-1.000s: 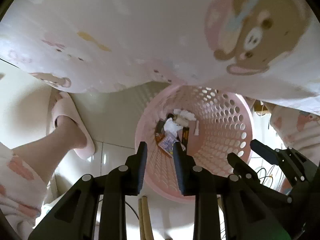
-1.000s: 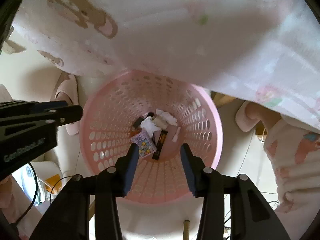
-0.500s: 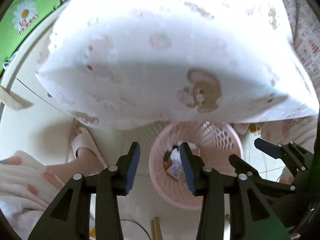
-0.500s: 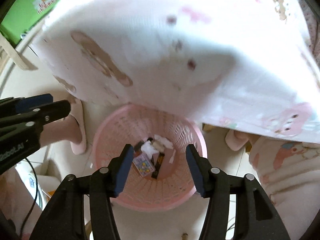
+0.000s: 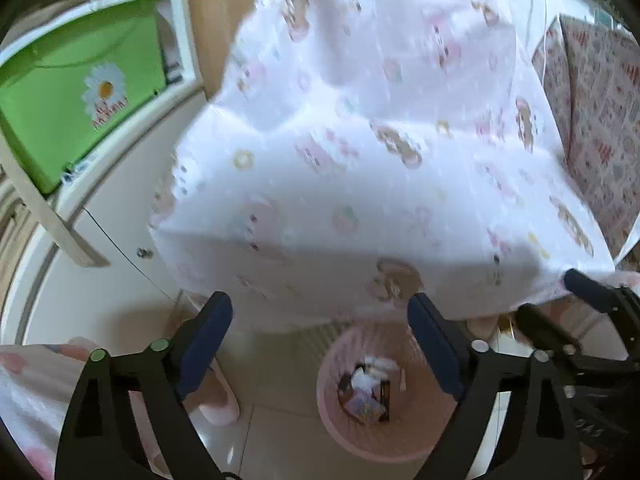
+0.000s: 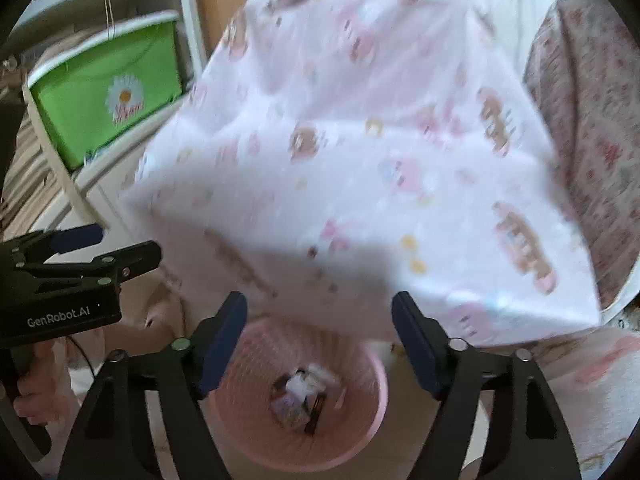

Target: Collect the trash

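Nearest in the left wrist view, the left tool (image 5: 320, 342) has its black arms and blue-padded fingers (image 5: 204, 344) spread wide and still opening, with nothing between them. The right tool (image 6: 320, 342) in its own view is likewise spread and opening, its blue pads (image 6: 416, 344) empty. Each tool also shows at the edge of the other's view, the left one held by a hand (image 6: 28, 400) at the lower left of the right wrist view.

Below and just beyond the fingers stands a round pink perforated plastic basket (image 5: 332, 420) on the pale tiled floor (image 5: 276, 432). The trash (image 5: 366, 388), white crumpled paper, a printed wrapper and a dark packet, lies at the bottom of that basket (image 6: 360, 420); the same trash (image 6: 302, 396) shows in the right wrist view.

A pink slipper (image 5: 218, 408) sits on the floor left of the basket.

Above the basket hangs a white cloth with pink and brown cartoon bears (image 5: 360, 160), draped over a raised surface; its edge overhangs part of the basket.

Farther back left, a green storage box with a daisy print (image 5: 80, 92) sits in a white shelf unit (image 5: 184, 40).
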The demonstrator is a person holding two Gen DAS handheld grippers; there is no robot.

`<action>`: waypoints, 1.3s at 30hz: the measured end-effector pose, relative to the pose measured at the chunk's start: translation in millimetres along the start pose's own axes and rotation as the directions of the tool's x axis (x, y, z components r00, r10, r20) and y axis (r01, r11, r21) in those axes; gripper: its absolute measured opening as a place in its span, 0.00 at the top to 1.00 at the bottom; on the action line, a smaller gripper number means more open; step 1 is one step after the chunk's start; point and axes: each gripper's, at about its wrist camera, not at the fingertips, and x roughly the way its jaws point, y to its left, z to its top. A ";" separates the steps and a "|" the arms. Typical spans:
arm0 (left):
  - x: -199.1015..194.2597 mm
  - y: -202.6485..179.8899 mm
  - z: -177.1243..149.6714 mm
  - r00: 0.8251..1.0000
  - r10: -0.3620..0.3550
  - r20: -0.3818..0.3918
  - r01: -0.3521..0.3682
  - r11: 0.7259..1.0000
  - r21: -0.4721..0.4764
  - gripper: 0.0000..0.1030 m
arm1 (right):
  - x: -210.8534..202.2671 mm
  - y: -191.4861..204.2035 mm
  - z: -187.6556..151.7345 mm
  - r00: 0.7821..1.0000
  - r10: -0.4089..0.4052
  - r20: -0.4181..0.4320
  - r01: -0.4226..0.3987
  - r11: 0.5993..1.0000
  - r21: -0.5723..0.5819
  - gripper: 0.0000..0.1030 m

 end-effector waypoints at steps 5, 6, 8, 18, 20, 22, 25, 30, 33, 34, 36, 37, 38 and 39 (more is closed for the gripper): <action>-4.2 4.9 3.3 1.000 -0.021 0.019 0.022 0.999 -0.024 0.10 | -13.8 -14.2 5.8 0.996 -0.066 0.064 0.064 0.997 0.037 0.15; -6.2 5.1 2.4 0.999 -0.015 0.030 0.016 1.000 -0.024 0.10 | -11.6 -18.0 7.1 0.996 -0.077 0.054 0.075 0.996 0.046 0.15; -10.6 3.8 1.1 0.999 -0.006 0.053 0.007 1.000 -0.016 0.08 | -10.1 -25.7 6.9 0.996 -0.083 0.033 0.080 0.994 0.075 0.15; -15.5 8.6 -0.5 0.996 -0.020 0.088 0.024 0.999 -0.046 0.01 | -5.1 -30.2 4.9 0.997 -0.074 0.039 0.069 0.991 0.111 0.15; -15.3 8.1 -0.4 0.996 -0.029 0.087 0.033 0.998 -0.046 0.01 | -4.9 -30.3 5.4 0.997 -0.072 0.038 0.068 0.992 0.110 0.15; -15.3 7.8 -0.6 0.996 -0.031 0.089 0.036 0.998 -0.046 0.01 | -5.4 -30.6 5.2 0.996 -0.076 0.039 0.071 0.991 0.112 0.15; -14.5 7.3 -0.8 0.996 -0.033 0.086 0.037 0.998 -0.045 0.01 | -5.6 -30.8 5.7 0.997 -0.069 0.042 0.064 0.991 0.116 0.15; -14.7 7.5 -0.7 0.995 -0.040 0.091 0.044 0.998 -0.048 0.01 | -5.3 -30.9 5.7 0.997 -0.068 0.040 0.063 0.991 0.117 0.15; -14.7 7.2 -1.0 0.995 -0.036 0.095 0.040 0.998 -0.047 0.01 | -5.1 -31.6 6.2 0.997 -0.063 0.039 0.058 0.991 0.122 0.15; -14.2 6.8 -1.0 0.995 -0.034 0.093 0.039 0.998 -0.046 0.01 | -4.9 -31.6 6.2 0.997 -0.063 0.038 0.058 0.991 0.122 0.15; -13.6 6.1 -0.8 0.995 -0.035 0.090 0.039 0.998 -0.047 0.01 | -4.4 -32.0 5.7 0.998 -0.062 0.032 0.058 0.991 0.121 0.15; -13.5 6.0 -0.7 0.995 -0.036 0.090 0.041 0.998 -0.048 0.01 | -3.7 -32.0 5.8 0.998 -0.062 0.027 0.059 0.991 0.121 0.15; -13.3 5.4 -0.6 0.995 -0.037 0.089 0.041 0.998 -0.047 0.01 | -3.3 -31.7 5.6 0.998 -0.065 0.025 0.061 0.991 0.121 0.15; -13.0 5.3 -0.3 0.995 -0.038 0.088 0.042 0.998 -0.045 0.01 | -3.4 -31.4 5.4 0.998 -0.066 0.026 0.062 0.991 0.122 0.15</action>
